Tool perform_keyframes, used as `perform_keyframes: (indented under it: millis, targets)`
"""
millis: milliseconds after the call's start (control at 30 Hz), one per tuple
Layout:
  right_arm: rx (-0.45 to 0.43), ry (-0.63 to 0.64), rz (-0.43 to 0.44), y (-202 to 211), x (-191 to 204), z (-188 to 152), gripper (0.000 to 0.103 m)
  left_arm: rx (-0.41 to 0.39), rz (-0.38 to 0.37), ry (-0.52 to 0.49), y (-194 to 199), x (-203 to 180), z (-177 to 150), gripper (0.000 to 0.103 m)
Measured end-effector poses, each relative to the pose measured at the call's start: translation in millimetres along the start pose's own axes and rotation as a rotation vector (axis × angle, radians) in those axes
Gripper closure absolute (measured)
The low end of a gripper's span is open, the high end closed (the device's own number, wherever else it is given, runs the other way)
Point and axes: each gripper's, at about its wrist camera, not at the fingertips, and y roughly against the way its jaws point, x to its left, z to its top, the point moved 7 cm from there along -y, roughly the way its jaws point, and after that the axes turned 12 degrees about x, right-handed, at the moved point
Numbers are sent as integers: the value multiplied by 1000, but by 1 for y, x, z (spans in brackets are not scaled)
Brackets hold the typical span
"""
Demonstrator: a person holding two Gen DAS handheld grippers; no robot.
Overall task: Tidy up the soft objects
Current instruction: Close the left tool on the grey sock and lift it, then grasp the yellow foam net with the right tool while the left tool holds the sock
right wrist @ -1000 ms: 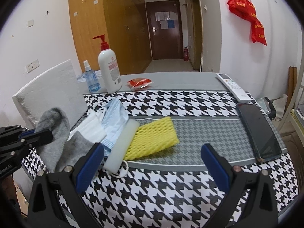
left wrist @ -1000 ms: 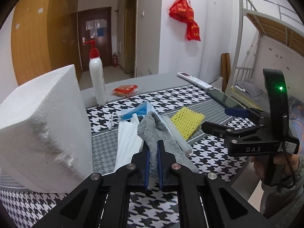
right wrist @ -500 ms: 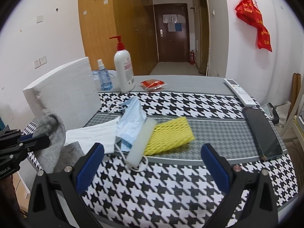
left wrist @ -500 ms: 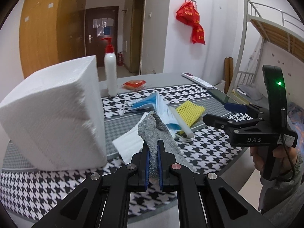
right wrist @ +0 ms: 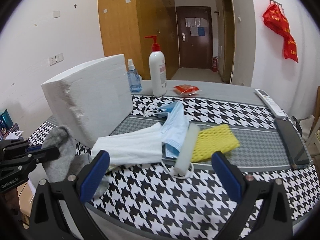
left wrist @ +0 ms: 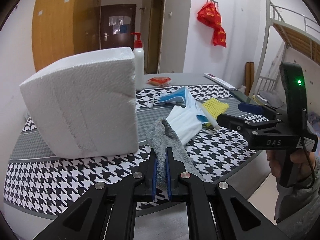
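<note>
My left gripper is shut on a grey sock and holds it at the table's near left edge; the sock also shows in the right wrist view, hanging off the edge. A white folded cloth, blue face masks, a pale foam roll and a yellow foam net lie together mid-table. My right gripper is open and empty, above the near edge in front of the pile; it also shows in the left wrist view.
A large white foam block stands at the left. A pump bottle, blue spray bottle and red packet are at the back. A remote and a phone lie at the right edge.
My left gripper has pulled back toward the table's near left edge with the grey sock, dragging it off the pile. My right gripper has drawn back a little and stays open.
</note>
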Motion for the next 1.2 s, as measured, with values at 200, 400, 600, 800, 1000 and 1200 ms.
perform_keyframes:
  millis: [200,400,600,800,1000,1200]
  targets:
    - [31,-6,-23,-14,-7,2,0,28,-15,6,-10,3,-4,93]
    - [80,-82,-50,-29,-39,2,0,52,-23,6,-23,0,-7,51]
    - [108,-94,-68,-40,-57,7,4,89,-2,-12,-33,-1,-9,36]
    - [154,-127,-72,-56,-77,12,17,118,14,-1,-42,4,-14,35]
    - [189,-166,-90,-68,-96,13,22,123,17,21,-46,9,-12,34]
    - [247,-203,-89,-82,-108,8,28,132,25,31,-50,13,-11,31]
